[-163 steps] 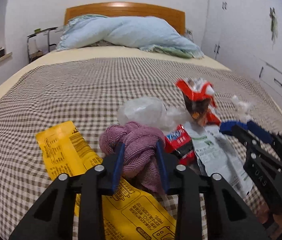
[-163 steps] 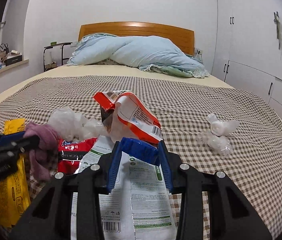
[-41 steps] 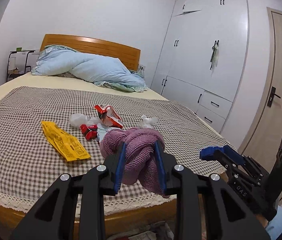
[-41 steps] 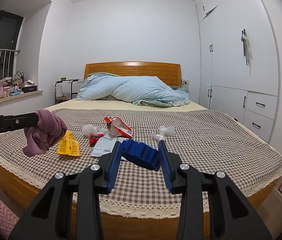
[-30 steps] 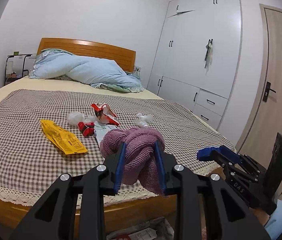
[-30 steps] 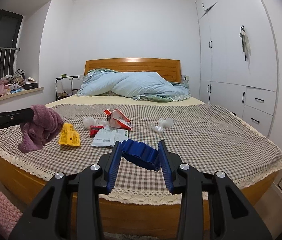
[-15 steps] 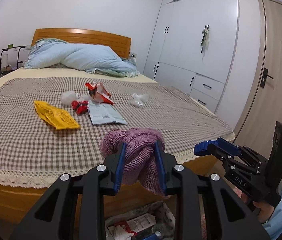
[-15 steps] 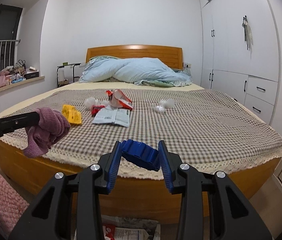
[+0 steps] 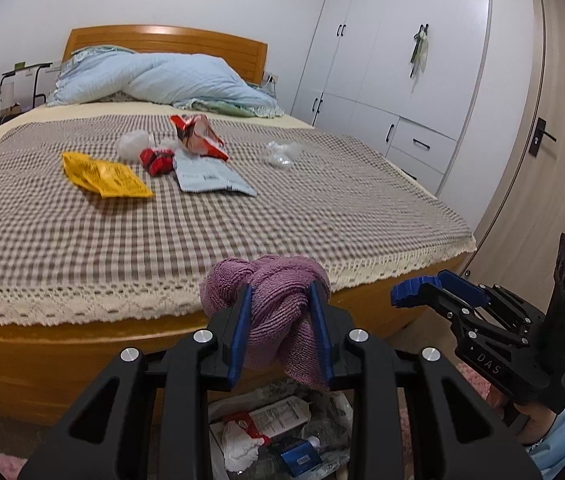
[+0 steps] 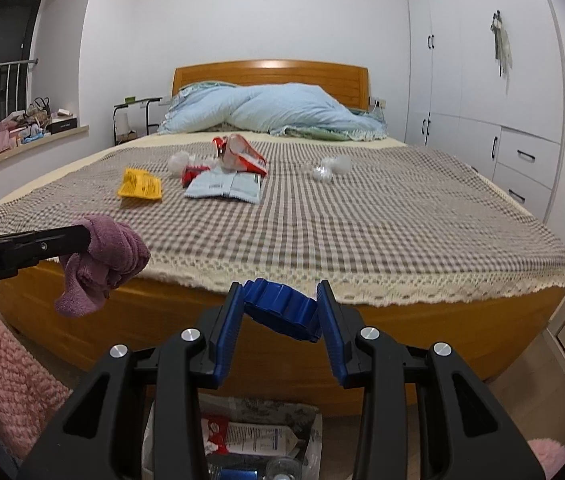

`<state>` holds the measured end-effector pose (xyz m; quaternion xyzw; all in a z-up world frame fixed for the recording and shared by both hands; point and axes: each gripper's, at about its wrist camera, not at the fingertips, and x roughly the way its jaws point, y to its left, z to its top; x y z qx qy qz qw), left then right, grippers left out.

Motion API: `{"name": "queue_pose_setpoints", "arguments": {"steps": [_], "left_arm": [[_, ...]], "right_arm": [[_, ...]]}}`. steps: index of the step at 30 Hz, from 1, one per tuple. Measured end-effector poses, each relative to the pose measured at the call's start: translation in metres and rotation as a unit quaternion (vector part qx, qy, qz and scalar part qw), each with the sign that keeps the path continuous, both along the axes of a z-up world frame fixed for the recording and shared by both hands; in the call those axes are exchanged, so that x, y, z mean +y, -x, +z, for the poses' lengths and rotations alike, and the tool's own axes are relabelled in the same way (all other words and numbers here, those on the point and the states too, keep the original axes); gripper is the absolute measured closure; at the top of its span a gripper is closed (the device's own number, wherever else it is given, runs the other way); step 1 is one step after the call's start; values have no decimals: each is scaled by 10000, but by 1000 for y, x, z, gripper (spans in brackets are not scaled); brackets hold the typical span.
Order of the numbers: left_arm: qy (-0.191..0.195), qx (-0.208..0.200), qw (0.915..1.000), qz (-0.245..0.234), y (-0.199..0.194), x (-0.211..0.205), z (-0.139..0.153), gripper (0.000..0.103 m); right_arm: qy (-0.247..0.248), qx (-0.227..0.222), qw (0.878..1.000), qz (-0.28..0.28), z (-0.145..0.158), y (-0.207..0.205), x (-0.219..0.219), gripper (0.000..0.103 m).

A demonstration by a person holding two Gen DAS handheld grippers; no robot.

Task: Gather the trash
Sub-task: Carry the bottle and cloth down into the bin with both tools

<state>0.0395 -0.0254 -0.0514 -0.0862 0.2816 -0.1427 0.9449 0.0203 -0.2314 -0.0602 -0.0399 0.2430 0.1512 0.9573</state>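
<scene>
1. Below the bed's foot edge, a trash bin [image 9: 282, 436] stands on the floor, holding wrappers.
2. Above it, the left gripper [image 9: 280, 312] pinches a purple cloth [image 9: 274, 300].
3. Beside it, the right gripper [image 10: 280, 312] clamps a blue ridged piece [image 10: 282, 312].
4. A yellow wrapper [image 9: 106, 174], red packets [image 9: 198, 136] and a pale pouch [image 9: 210, 176] lie on the checked bedspread [image 9: 242, 232].

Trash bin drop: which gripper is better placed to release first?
Left, narrowly. The left gripper holds the purple cloth directly above the trash bin; the right gripper with its blue piece looks offset.
</scene>
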Motion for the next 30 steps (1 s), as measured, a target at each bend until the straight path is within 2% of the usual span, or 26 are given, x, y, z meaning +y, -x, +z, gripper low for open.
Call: {"name": "queue_pose_setpoints", "arguments": {"steps": [9, 18, 30], "left_arm": [[-35, 271, 9996, -103, 2, -7, -23, 77], [-155, 714, 9970, -253, -1, -18, -58, 77], [-536, 1419, 9873, -467, -13, -37, -102, 77]], "right_arm": [[109, 277, 9995, -42, -19, 8, -4, 66], [246, 748, 9969, 9, -48, 6, -4, 66], [655, 1415, 9876, 171, -86, -6, 5, 66]]}}
